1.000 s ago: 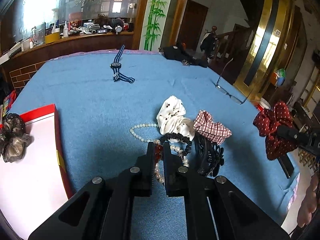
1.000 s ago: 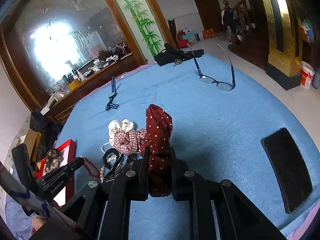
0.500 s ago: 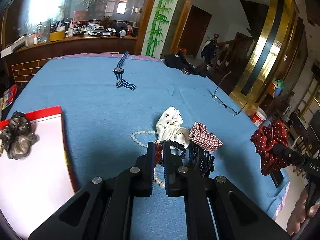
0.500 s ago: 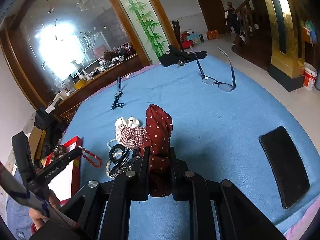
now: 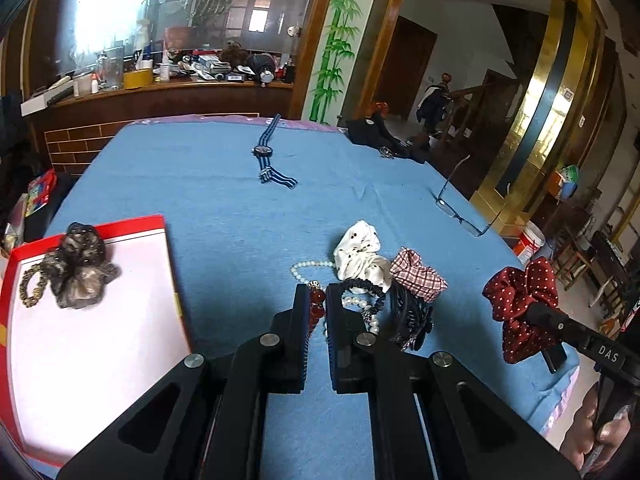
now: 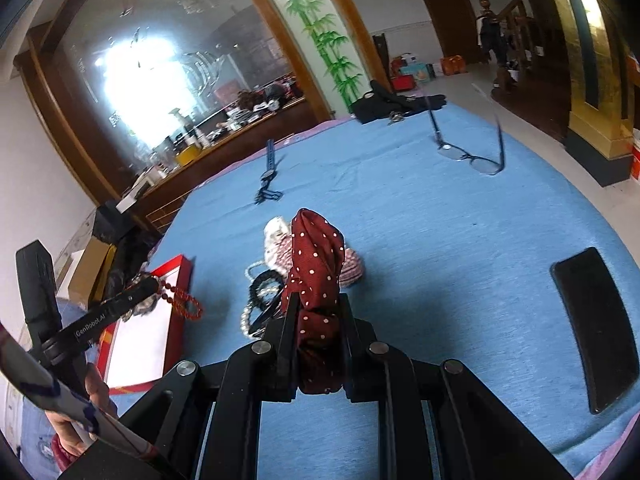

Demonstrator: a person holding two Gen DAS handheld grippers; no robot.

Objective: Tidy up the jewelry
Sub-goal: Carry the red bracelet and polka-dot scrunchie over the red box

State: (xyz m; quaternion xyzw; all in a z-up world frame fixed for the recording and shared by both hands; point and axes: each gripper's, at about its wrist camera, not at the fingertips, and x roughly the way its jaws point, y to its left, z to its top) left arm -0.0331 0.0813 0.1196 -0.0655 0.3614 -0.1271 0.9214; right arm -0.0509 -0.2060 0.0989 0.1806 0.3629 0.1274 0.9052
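Right wrist view alone shows the phone (image 6: 596, 328), its claw (image 6: 314, 320) clamped on the red scrunchie (image 6: 316, 256)

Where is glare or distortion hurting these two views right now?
Left wrist view: the glass partition blows out white at upper left, and fisheye bends the blue tabletop. Right wrist view: the same glare on the glass, the eyeglasses stretched near the rim; the red polka-dot scrunchie stays sharp.

Both tools point downward, the left tool (image 5: 318, 304) and right tool (image 6: 316, 312) each clamped shut.
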